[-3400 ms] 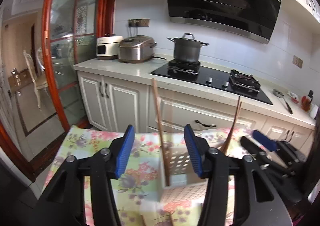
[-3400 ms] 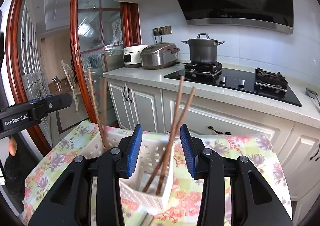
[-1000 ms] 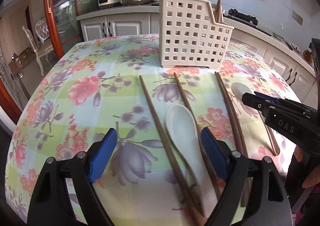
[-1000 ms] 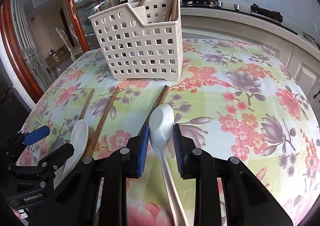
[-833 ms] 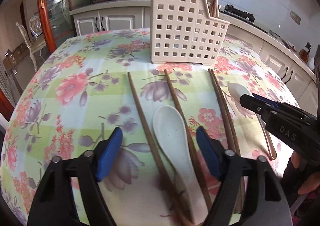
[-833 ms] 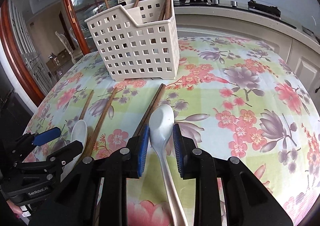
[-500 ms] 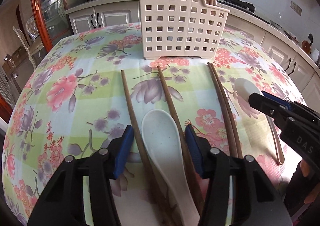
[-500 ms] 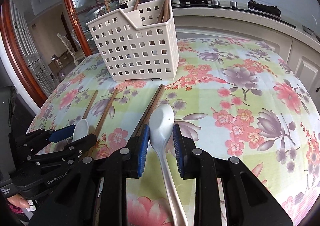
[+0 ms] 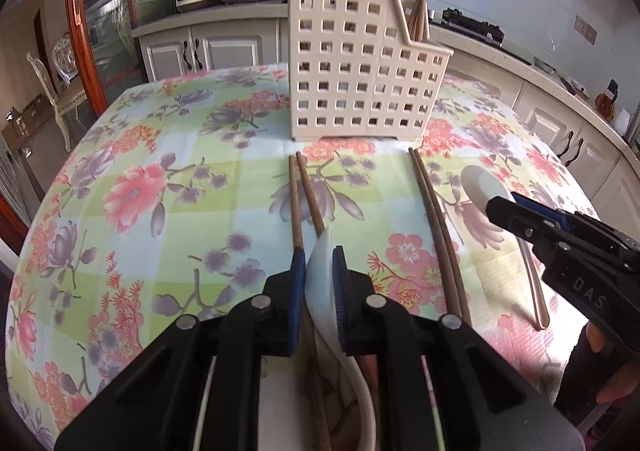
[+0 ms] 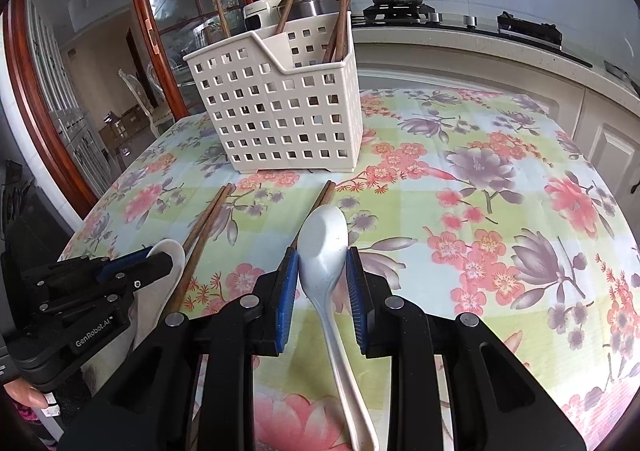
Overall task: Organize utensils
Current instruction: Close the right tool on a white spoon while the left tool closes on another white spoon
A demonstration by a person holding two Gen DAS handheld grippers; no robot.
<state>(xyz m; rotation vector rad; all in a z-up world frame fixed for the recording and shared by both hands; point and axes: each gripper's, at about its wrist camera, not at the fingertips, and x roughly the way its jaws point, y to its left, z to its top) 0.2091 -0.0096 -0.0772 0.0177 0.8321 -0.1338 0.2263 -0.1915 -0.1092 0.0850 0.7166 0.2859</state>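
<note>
Spoons: the left gripper (image 9: 319, 271) has just clamped one spoon (image 9: 322, 283) before the basket (image 9: 360, 71); the right gripper (image 10: 322, 275) stays clamped on another (image 10: 324, 243), both ready to lift.

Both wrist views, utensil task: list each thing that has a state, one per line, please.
left gripper: shut on left spoon, tilted on edge.
left spoon: gripped at the bowl.
right gripper: shut on right spoon.
right spoon: bowl up, gripped at the bowl's sides.
basket: upright, holding chopsticks.
loose chopsticks: lying flat on tablecloth.
</note>
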